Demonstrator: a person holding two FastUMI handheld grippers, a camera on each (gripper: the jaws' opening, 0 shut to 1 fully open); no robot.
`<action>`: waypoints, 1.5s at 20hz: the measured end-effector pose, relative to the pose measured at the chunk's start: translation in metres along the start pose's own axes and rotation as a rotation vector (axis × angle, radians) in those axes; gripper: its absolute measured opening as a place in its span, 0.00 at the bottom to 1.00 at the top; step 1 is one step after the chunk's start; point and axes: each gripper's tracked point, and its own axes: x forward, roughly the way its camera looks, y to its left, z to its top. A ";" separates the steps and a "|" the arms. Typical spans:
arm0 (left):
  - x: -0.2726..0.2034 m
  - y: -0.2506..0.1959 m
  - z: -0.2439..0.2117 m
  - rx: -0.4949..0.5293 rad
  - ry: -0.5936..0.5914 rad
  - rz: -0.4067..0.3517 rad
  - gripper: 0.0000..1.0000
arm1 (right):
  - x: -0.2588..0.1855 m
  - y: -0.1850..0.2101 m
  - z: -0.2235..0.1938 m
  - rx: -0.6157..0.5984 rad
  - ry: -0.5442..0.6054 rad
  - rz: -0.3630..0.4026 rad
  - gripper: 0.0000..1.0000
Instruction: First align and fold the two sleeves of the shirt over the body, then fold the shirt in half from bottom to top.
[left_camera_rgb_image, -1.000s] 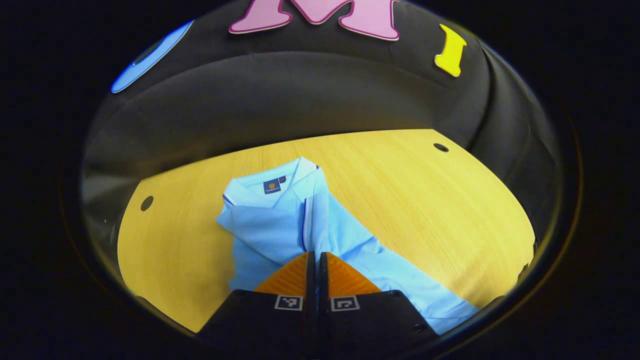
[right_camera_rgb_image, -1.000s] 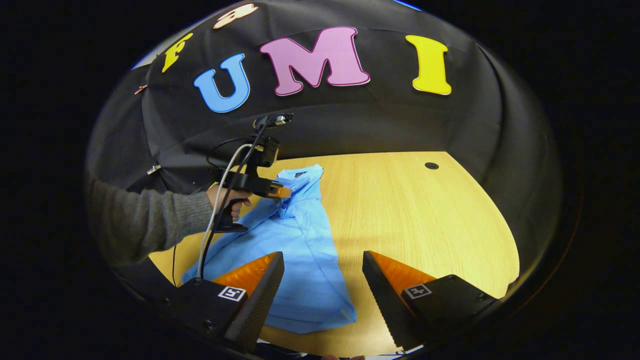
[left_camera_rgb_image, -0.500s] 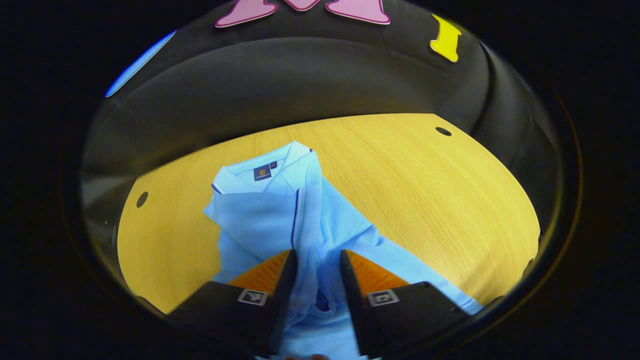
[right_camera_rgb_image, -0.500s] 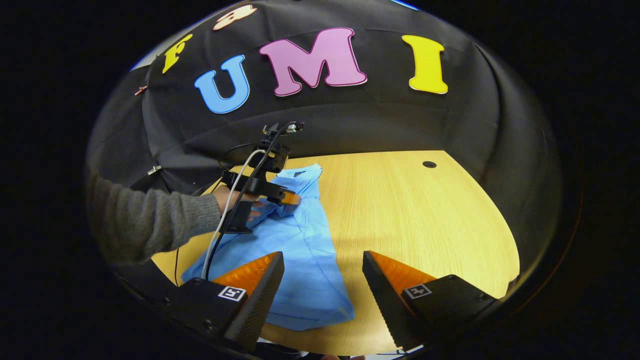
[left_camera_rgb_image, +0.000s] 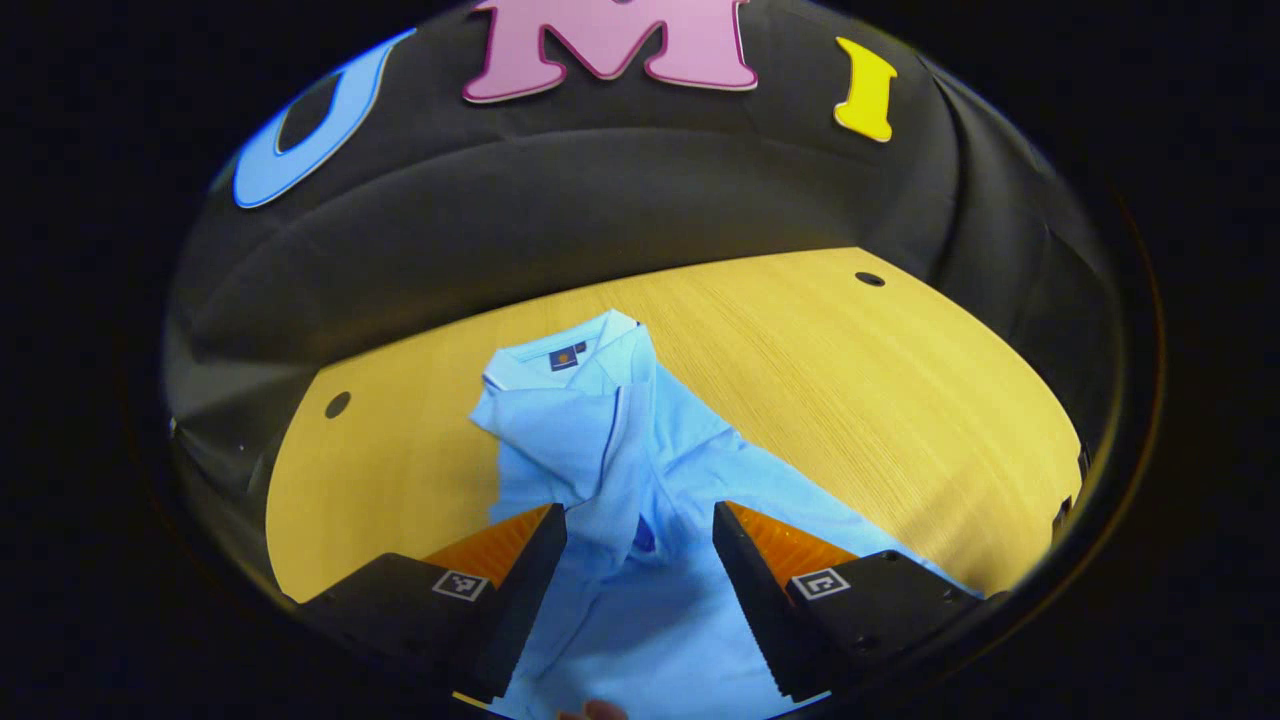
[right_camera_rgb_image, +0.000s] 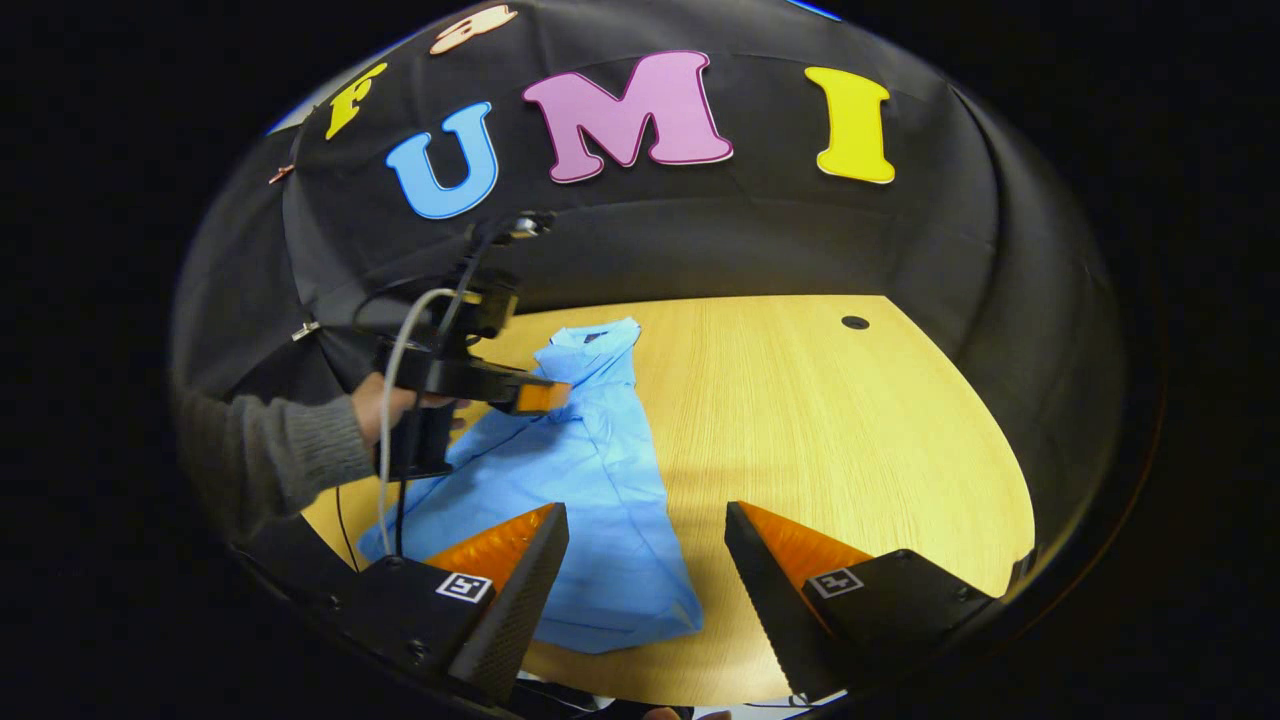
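Now, starting at the left gripper (left_camera_rgb_image: 638, 545): its fingers stand apart with nothing pinched between them, hanging over the light blue polo shirt (left_camera_rgb_image: 640, 470). Cloth shows in the gap below them, but neither finger presses on it. In the right gripper view that same tool shows farther off, held in a hand (right_camera_rgb_image: 385, 400) with a grey sleeve (right_camera_rgb_image: 265, 460) behind it, hovering beside the shirt's upper part.

The right gripper (right_camera_rgb_image: 647, 555) is likewise spread wide, holding nothing, poised near the shirt's bottom hem (right_camera_rgb_image: 620, 630).

Outward from the fingers, the shirt lies on the wooden table (right_camera_rgb_image: 850, 440), collar (left_camera_rgb_image: 565, 360) toward the booth's back wall, hem toward the person. Its body looks narrowed and rumpled, with a flap doubled over near the placket.

By my reading, the sleeve-folding step is in hand or about done on this side; whether both sleeves lie squarely over the body I cannot tell. The next move likely calls for smoothing the bunched cloth, then each gripper taking a hem corner to carry it up to the collar.
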 end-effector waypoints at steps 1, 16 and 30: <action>-0.018 0.005 -0.004 -0.017 -0.017 0.008 0.94 | 0.001 0.000 -0.002 -0.004 0.007 -0.001 0.98; -0.202 0.068 -0.236 -0.193 0.300 0.148 0.94 | 0.022 -0.002 -0.084 -0.039 0.257 -0.062 0.98; -0.179 0.053 -0.275 -0.260 0.374 0.078 0.95 | 0.041 0.005 -0.133 -0.156 0.353 -0.053 0.92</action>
